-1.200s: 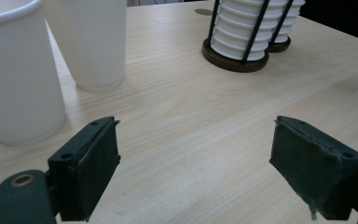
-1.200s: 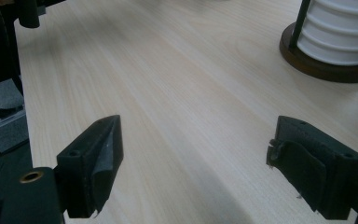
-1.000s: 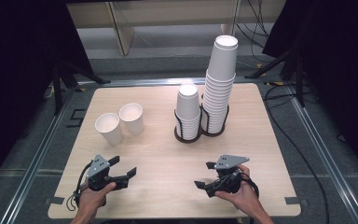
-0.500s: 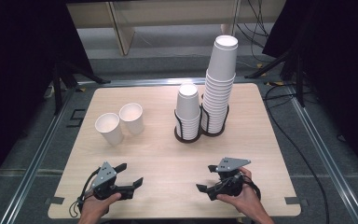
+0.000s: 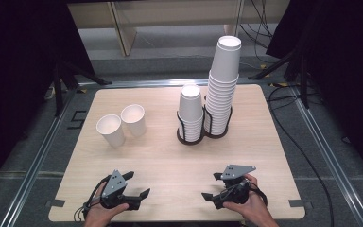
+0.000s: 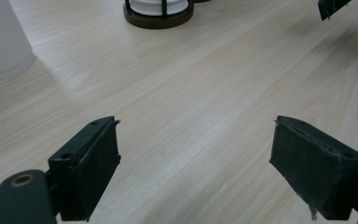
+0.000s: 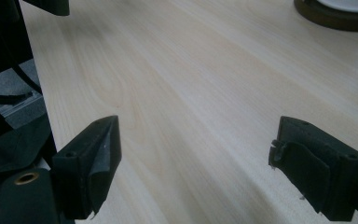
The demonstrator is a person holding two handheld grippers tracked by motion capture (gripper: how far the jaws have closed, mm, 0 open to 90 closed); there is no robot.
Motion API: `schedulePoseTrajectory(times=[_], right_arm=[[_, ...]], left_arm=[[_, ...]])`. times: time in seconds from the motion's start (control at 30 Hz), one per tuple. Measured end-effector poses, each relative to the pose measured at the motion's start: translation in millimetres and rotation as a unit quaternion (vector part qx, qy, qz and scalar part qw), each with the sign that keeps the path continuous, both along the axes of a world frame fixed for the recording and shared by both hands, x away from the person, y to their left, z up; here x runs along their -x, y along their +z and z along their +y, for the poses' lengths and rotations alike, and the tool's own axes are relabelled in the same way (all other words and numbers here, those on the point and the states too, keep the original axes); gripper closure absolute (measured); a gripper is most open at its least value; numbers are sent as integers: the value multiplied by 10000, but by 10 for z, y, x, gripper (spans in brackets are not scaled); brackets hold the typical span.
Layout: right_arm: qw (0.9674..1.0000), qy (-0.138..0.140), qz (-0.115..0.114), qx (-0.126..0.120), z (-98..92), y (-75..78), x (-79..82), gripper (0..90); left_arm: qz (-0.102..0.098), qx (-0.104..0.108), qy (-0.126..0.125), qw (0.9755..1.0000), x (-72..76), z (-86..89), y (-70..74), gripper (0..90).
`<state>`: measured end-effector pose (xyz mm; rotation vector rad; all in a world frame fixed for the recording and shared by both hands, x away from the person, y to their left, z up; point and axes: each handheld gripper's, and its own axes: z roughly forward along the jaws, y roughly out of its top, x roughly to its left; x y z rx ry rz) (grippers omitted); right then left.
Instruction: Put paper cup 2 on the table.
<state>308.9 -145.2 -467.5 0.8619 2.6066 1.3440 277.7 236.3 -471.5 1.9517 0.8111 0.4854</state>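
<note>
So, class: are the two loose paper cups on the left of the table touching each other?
Cannot tell. In the high view the nearer loose cup overlaps the farther loose cup, so no gap or contact shows plainly between them.

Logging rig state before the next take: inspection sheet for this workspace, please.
Surface: light wooden table, bare between the grippers.
Job's things: two loose white paper cups, upright, side by side at left; short white cup stack and tall white cup stack in a black wire double holder.
Clutter: nothing seen.
Grippers: left gripper and right gripper near the front edge, jaws apart, holding nothing.
Cables: black leads on the floor at right.
Surroundings: grey floor, metal rails, black stands.
</note>
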Motion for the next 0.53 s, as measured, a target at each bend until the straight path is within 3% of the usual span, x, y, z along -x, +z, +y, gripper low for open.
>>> schedulePoseTrajectory(times=[0.13, 0.3, 0.33, 0.37, 0.43, 0.47, 0.5, 0.53], right_arm=[[10000, -47, 40, 56, -15, -11, 15, 159], [10000, 22, -7, 39, -11, -18, 2, 159], [10000, 25, -17, 41, -11, -19, 1, 158], [10000, 26, -17, 45, -11, -20, 1, 158], [10000, -2, 52, 73, -11, -18, 9, 158], [10000, -6, 48, 84, -11, -22, 5, 158], [9999, -7, 26, 106, -12, -24, 1, 159], [9999, -17, -6, 120, -13, -27, -2, 159]], left_arm=[[91, -175, -87, 9998, 33, -32, 5, 145], [120, -21, 14, 9999, 2, -14, -17, 145], [75, -159, -14, 9998, -14, 10, -9, 145], [97, -26, 19, 9999, -10, -3, -13, 145], [113, -68, 5, 9999, -9, 0, -8, 145], [33, -206, -46, 9998, -22, 13, -4, 145], [86, -32, -3, 10000, -10, -13, -14, 145], [121, -50, -9, 9999, -4, -15, -13, 145]])
